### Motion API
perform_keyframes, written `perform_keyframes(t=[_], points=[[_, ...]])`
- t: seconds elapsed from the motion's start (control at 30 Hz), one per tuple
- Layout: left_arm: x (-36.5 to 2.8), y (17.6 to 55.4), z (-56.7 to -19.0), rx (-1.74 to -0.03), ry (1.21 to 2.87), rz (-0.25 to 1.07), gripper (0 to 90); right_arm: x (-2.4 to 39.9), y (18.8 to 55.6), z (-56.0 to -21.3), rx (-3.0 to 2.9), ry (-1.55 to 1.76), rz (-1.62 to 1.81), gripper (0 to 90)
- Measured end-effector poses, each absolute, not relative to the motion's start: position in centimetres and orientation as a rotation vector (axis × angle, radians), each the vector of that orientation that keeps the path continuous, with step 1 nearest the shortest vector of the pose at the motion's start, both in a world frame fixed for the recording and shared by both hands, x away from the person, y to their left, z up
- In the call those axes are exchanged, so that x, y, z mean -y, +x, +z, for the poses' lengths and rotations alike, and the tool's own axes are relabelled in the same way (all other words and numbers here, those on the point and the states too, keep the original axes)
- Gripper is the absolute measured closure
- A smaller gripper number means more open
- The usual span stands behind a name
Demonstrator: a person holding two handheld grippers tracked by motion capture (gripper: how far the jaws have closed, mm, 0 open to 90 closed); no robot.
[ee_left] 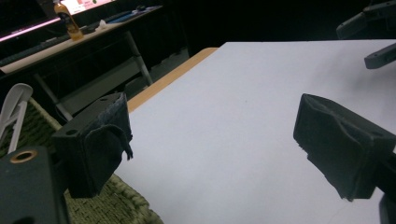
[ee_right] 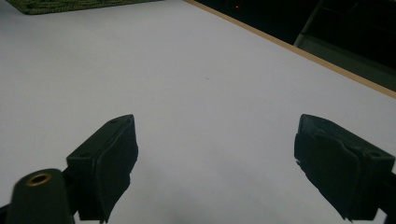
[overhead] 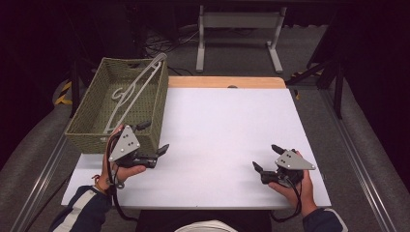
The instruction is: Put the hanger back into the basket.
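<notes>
High view: hanger [overhead: 131, 92] beyond left claw [overhead: 153, 137]

White tabletop [overhead: 227, 140] with wooden far edge; grey metal frame [overhead: 238, 29] on floor behind; orange bottle [ee_left: 69, 23] on background desk.

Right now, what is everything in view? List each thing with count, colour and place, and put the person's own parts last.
basket: one, olive-green woven, on the table's left edge, next to the left gripper.
hanger: one, pale grey, lying in the basket with one end sticking up over the far right corner.
table: one, white top with a wooden strip along the far edge.
white frame: one, standing on the floor behind the table.
bottle: one, orange, on a desk in the background of the left gripper view.
left gripper: one, black with a grey plate, jaws apart, at the basket's near right corner.
right gripper: one, black with a grey plate, jaws apart over bare table, near right.
</notes>
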State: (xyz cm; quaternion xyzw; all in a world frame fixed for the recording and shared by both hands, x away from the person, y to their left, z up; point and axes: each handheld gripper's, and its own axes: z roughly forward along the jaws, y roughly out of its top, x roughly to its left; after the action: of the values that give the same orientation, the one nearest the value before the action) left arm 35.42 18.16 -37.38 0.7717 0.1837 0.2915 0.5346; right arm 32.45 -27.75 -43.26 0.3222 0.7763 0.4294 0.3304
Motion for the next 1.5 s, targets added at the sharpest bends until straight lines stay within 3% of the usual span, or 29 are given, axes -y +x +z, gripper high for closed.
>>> perform_keyframes(t=[0.43,0.87,1.5], points=[[-17.3,34.6,-41.0,-0.45,1.934,0.674,9.9,27.2,32.2,-43.3,-2.031,0.816,1.133,13.9],[-19.8,33.9,-44.3,-0.564,1.928,0.554,8.8,26.6,32.1,-43.4,-2.035,0.798,1.131,13.9],[-20.3,33.7,-44.8,-0.569,1.946,0.625,8.5,26.9,32.1,-43.5,-2.037,0.798,1.139,13.9]])
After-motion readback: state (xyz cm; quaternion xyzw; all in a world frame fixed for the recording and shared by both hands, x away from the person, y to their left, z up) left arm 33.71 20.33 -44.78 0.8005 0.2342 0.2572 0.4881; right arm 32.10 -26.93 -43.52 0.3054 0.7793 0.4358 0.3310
